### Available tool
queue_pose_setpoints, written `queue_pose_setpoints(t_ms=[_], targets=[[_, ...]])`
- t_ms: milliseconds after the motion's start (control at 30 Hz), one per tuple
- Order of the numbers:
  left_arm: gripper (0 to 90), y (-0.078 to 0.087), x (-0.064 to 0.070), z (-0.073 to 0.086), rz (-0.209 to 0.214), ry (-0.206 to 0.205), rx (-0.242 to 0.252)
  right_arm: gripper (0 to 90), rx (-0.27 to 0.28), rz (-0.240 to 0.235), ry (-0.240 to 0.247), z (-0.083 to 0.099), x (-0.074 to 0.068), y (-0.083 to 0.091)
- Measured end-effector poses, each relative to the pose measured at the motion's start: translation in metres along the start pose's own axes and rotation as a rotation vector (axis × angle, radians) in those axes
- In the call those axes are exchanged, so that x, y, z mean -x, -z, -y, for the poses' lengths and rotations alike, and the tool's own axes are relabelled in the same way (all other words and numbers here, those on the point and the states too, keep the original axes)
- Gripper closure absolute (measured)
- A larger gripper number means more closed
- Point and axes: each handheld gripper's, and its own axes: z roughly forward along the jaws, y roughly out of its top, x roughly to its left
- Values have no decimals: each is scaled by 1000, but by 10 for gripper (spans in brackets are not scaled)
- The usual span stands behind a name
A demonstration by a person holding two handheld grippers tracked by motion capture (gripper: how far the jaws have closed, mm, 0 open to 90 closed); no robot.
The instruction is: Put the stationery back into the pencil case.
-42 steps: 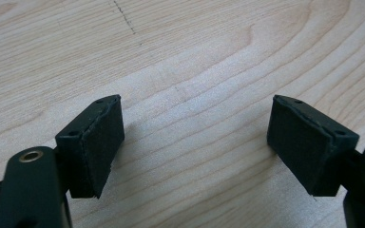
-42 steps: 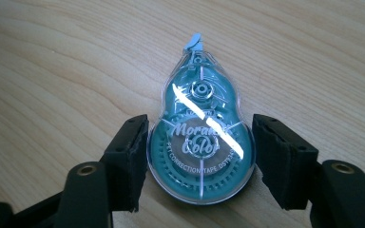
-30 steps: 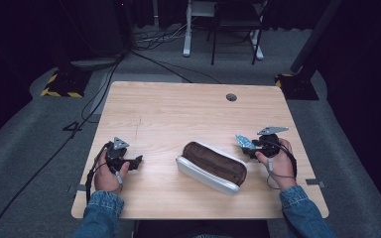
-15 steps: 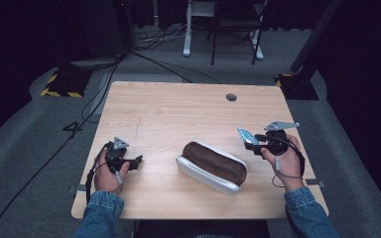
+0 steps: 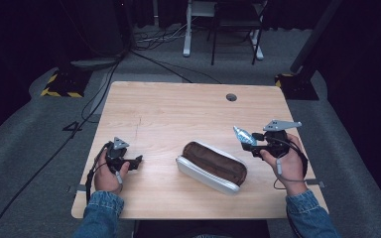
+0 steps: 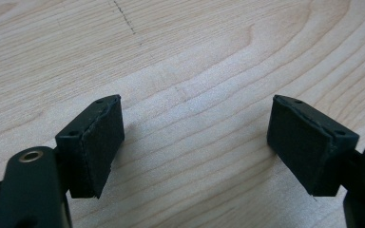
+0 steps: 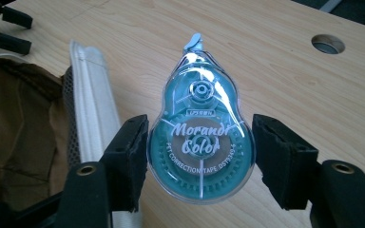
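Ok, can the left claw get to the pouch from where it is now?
Probably yes. The left claw is open and holds nothing, low over the table beside the pouch, with bare wood between them. The right claw holds the tape off to the far side.

The pencil case (image 7: 33,137) is cut off by the right gripper view's left and bottom edges, its inside shadowed.

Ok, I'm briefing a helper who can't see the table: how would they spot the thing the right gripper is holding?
Start at the light wooden table, then its right side, beside the open brown-and-grey zip pouch. There the right gripper clamps a teal, see-through, pear-shaped correction tape dispenser, the one thing lifted off the wood.
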Motion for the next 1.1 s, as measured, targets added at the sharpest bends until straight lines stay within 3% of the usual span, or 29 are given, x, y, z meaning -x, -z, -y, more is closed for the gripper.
queue_pose_setpoints(t_ms=[733,1100], targets=[[202,0,0,0,1,1,-1,393,-28,-115,94,-14,-44,-1],[202,0,0,0,1,0,-1,392,-115,-199,123,-17,-59,-11]])
